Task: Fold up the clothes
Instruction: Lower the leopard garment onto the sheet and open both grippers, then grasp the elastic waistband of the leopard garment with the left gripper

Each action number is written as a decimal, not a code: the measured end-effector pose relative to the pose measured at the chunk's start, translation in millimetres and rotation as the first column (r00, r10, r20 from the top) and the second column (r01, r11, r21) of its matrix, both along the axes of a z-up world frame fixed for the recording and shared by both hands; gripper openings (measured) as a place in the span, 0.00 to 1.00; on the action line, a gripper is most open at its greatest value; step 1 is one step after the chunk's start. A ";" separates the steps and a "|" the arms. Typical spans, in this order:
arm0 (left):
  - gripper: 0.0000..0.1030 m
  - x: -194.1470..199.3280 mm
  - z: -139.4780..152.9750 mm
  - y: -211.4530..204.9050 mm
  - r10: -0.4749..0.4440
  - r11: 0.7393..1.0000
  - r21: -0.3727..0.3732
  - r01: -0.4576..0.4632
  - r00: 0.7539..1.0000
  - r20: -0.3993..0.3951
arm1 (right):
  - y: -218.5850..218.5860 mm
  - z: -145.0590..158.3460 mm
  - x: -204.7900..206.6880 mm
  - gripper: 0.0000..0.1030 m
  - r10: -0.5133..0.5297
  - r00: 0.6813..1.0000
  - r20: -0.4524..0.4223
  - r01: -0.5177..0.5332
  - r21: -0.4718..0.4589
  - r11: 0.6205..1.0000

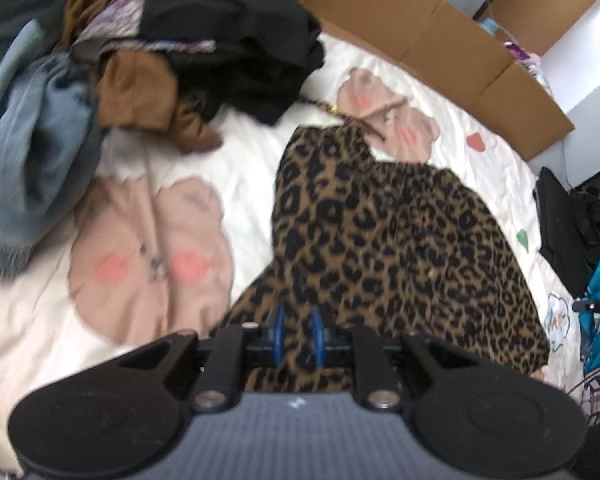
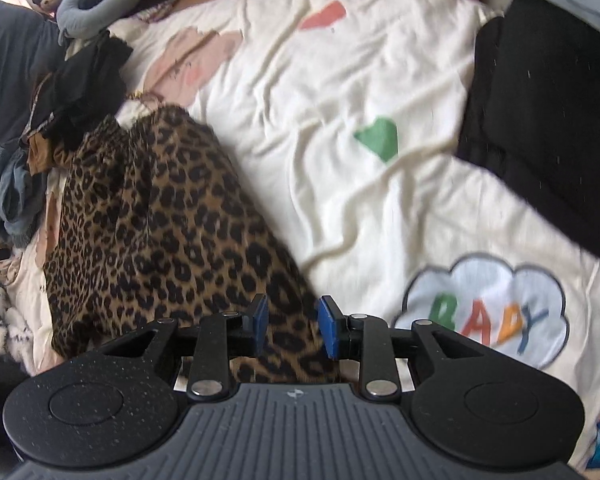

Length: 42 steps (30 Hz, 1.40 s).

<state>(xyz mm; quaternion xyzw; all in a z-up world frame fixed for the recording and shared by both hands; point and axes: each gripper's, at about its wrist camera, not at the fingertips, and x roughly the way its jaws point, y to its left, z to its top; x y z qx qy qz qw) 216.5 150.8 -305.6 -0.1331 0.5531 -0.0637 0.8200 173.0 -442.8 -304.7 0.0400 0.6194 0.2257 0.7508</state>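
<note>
— Where is the leopard-print garment (image 1: pixel 384 240) seen?

— It is spread on the white bed cover (image 2: pixel 340 92), and its near edge is drawn up into both tools. Beyond it, a pile of clothes (image 1: pixel 148 72) is seen, and a cardboard box (image 1: pixel 440 40) is placed along the far side of the bed.

— How is the left tool (image 1: pixel 298 338) held?

— Its blue pads are brought close together, and a fold of the garment is pinched between them.

— And the right tool (image 2: pixel 294 326)?

— Its pads are kept a little wider apart, but the cloth is gripped between them too. A folded black garment (image 2: pixel 548 120) is laid well apart on the right.
</note>
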 end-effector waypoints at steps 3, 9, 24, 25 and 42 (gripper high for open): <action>0.18 20.3 -3.9 -5.5 -0.027 1.000 0.001 0.027 0.999 0.035 | 10.1 -2.1 10.3 0.31 0.012 0.999 0.035 -0.013 0.011 1.000; 0.25 61.1 -12.9 -14.6 -0.059 0.998 0.017 0.058 0.993 0.104 | 31.6 -7.9 30.7 0.31 0.026 0.995 0.096 -0.030 0.034 0.999; 0.43 131.4 -44.1 -32.1 -0.129 0.984 0.145 0.099 0.968 0.217 | 73.1 -37.0 75.7 0.40 -0.011 0.987 0.159 -0.003 0.093 0.996; 0.44 134.2 -46.9 -33.1 -0.139 0.983 0.152 0.107 0.967 0.215 | 76.0 -39.2 77.8 0.40 -0.009 0.987 0.161 -0.006 0.092 0.996; 0.56 176.3 -93.6 -48.2 -0.281 0.945 0.220 0.244 0.947 0.159 | 140.0 -74.9 107.9 0.45 0.074 0.978 0.194 -0.093 0.088 0.992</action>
